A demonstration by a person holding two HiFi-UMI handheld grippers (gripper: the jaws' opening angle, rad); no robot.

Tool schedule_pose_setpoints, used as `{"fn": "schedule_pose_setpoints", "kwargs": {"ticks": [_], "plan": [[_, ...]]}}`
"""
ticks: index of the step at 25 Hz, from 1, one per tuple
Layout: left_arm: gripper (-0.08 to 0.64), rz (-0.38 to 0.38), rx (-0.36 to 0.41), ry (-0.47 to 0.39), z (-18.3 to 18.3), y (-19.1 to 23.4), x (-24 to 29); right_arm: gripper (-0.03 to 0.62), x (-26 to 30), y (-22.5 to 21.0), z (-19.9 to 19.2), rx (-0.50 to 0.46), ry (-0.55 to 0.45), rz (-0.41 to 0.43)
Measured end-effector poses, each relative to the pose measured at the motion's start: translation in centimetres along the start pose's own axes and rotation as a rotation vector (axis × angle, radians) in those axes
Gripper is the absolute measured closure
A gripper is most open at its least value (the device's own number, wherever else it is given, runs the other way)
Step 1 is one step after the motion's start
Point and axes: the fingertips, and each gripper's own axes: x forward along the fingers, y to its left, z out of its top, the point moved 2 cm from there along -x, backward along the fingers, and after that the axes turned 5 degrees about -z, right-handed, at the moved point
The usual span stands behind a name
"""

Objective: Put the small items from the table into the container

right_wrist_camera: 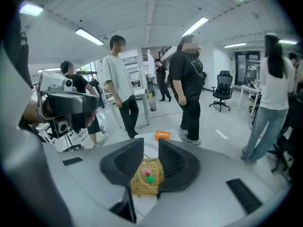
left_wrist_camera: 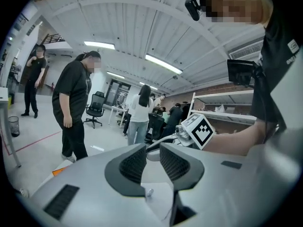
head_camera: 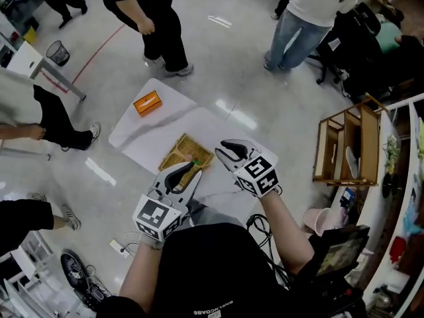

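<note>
**Both grippers empty above the basket with two items in it**

There were two grippers, one wicker basket, two small items, one orange box and one white table; several people stood on the floor around.

The left gripper (head_camera: 187, 171) had its jaws partly apart, with a clear gap between the ribbed pads and nothing in it. Its own view looked nearly level across the room, and the right gripper showed just beyond the gap, close ahead and slightly to the right.

The right gripper (head_camera: 222, 152) was likewise released: its jaws stood partly apart with nothing held and nothing touched. It pointed downward, and the wicker basket (right_wrist_camera: 137, 187) lay below and ahead of it, seen straight through the gap between its jaws, well clear of the pads.

In the head view the wicker basket (head_camera: 173, 156) sat on the white table (head_camera: 142, 134), under the tips of both grippers. Inside it lay a green item (right_wrist_camera: 148, 177) with a pink item (right_wrist_camera: 145, 170) touching it on the far side. The orange box (right_wrist_camera: 162, 135) stood farther ahead of the right gripper, beyond the basket, near the table's far corner.
</note>
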Motion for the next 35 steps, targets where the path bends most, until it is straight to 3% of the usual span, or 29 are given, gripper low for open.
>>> {"fn": "schedule_pose_setpoints", "kwargs": {"ticks": [14, 21, 26, 35], "plan": [[0.488, -0.237, 0.091, 0.069, 2.9, -3.0, 5.2, 0.492, -12.5, -2.1, 5.7, 0.086, -0.347, -0.251], [0.488, -0.338, 0.149, 0.084, 4.1, -3.8, 7.8, 0.492, -17.1, -2.6, 6.2, 0.082, -0.505, -0.376], [0.488, -0.373, 0.169, 0.086, 4.7, -3.9, 8.9, 0.492, -19.0, -2.5, 5.8, 0.106, -0.568, -0.426], [0.488, -0.432, 0.184, 0.097, 4.9, -4.7, 10.5, 0.492, -20.1, -2.7, 4.8, 0.131, -0.586, -0.479]]}}
